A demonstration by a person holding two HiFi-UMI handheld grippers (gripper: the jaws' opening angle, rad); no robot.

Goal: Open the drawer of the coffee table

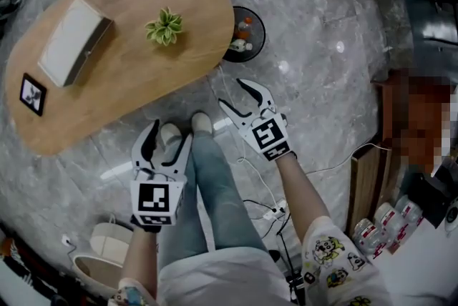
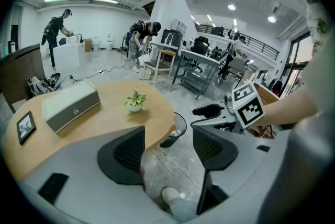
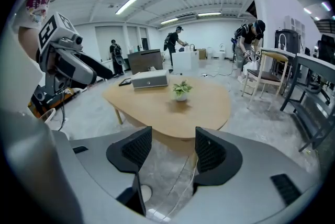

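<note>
Head view, left tool (image 1: 169,136): jaws spread, nothing between them, held low above the person's shoes (image 1: 202,121), forearm pointing straight forward.
Right tool (image 1: 232,94): jaws apart and empty, angled toward the tabletop's near edge, arm extended.
Tabletop (image 1: 143,76): just ahead of both tools, touched by neither.
On it: grey box (image 1: 74,40), plant (image 1: 164,27).
Drawer: not made out in any view.
</note>
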